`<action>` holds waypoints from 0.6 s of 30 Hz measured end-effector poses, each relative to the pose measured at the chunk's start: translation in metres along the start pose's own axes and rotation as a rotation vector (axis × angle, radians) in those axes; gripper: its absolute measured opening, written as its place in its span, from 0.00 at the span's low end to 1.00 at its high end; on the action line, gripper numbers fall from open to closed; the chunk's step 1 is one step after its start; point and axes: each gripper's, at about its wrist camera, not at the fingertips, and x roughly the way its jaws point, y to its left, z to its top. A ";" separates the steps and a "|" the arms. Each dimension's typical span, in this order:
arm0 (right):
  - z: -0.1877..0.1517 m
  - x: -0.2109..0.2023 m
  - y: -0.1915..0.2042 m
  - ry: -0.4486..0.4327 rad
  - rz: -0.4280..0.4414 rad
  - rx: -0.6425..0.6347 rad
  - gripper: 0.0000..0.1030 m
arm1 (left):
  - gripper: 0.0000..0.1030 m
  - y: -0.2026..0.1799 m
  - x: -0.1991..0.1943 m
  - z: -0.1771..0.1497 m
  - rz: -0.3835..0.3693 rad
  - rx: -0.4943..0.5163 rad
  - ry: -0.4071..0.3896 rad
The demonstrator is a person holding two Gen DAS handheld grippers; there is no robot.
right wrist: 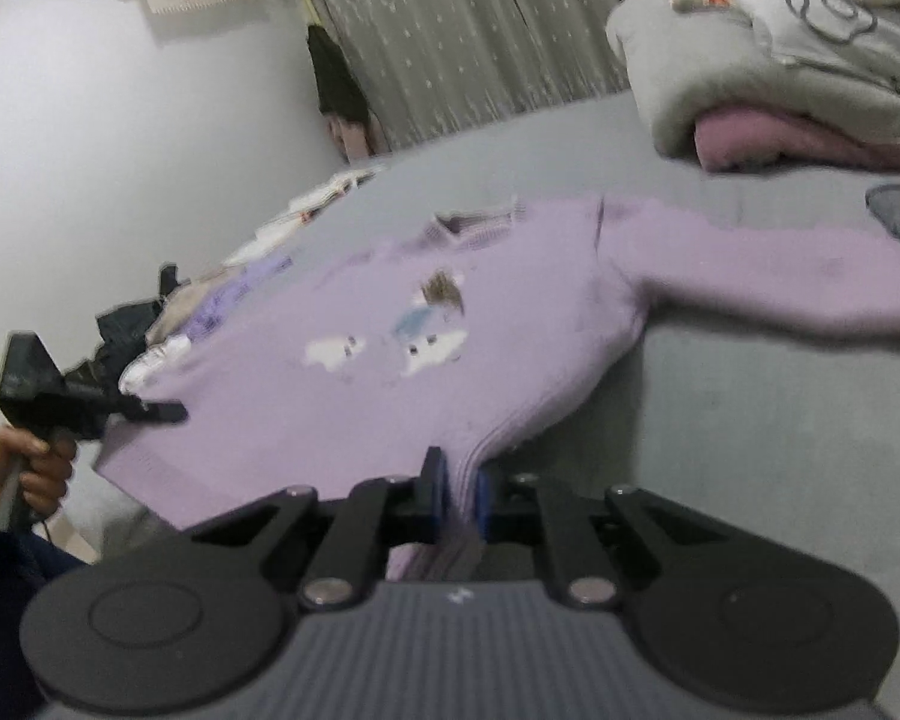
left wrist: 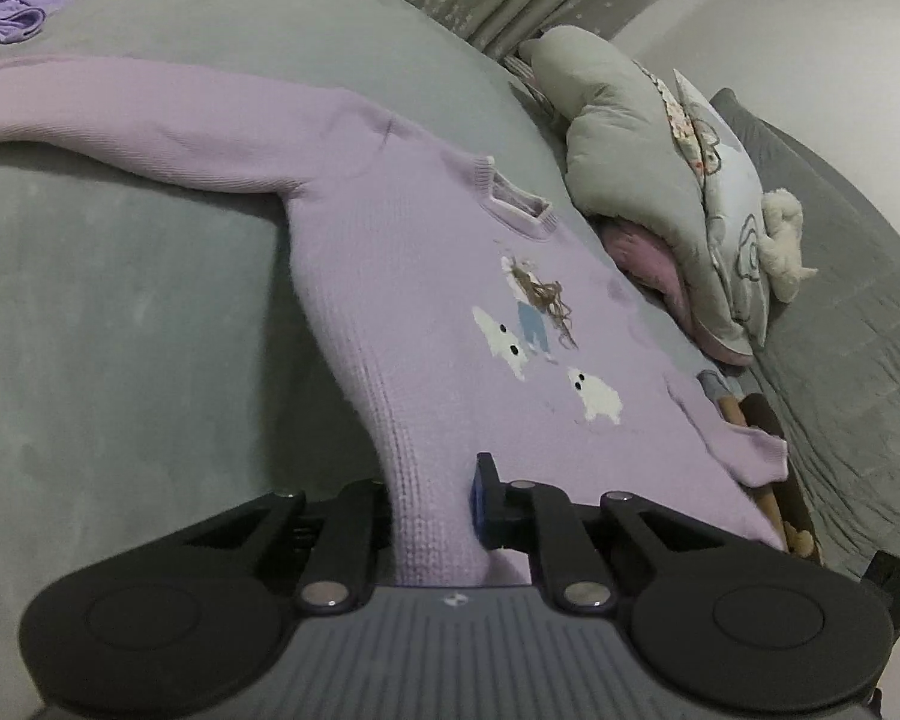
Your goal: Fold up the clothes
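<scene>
Sweater (left wrist: pixel 426 324) hem pinched in both hand-held grippers, left (left wrist: pixel 432 516), right (right wrist: pixel 456 498)

L gripper (left wrist: pixel 435 510): jaws clamped tight on a bunched fold of the lilac sweater (left wrist: pixel 426 312), hem side; linkage arms folded inward. R gripper (right wrist: pixel 455 492): jaws also pinched shut on sweater hem, knit squeezed betw the blue pads (right wrist: pixel 483 504). In R wrist view, L gripper shows at far left, pointing right, held by the person's hand (right wrist: pixel 27 474) wrapped round its handle. R view blurred.
</scene>
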 end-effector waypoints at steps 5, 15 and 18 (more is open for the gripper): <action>-0.001 0.005 -0.009 0.107 0.016 -0.005 0.10 | 0.14 0.004 0.004 0.001 0.061 0.032 0.052; 0.007 0.017 -0.032 0.137 -0.158 -0.011 0.53 | 0.31 0.064 -0.029 0.039 0.212 -0.198 -0.143; 0.014 0.026 -0.036 0.127 -0.217 -0.001 0.57 | 0.35 0.092 -0.038 0.052 0.218 -0.325 -0.209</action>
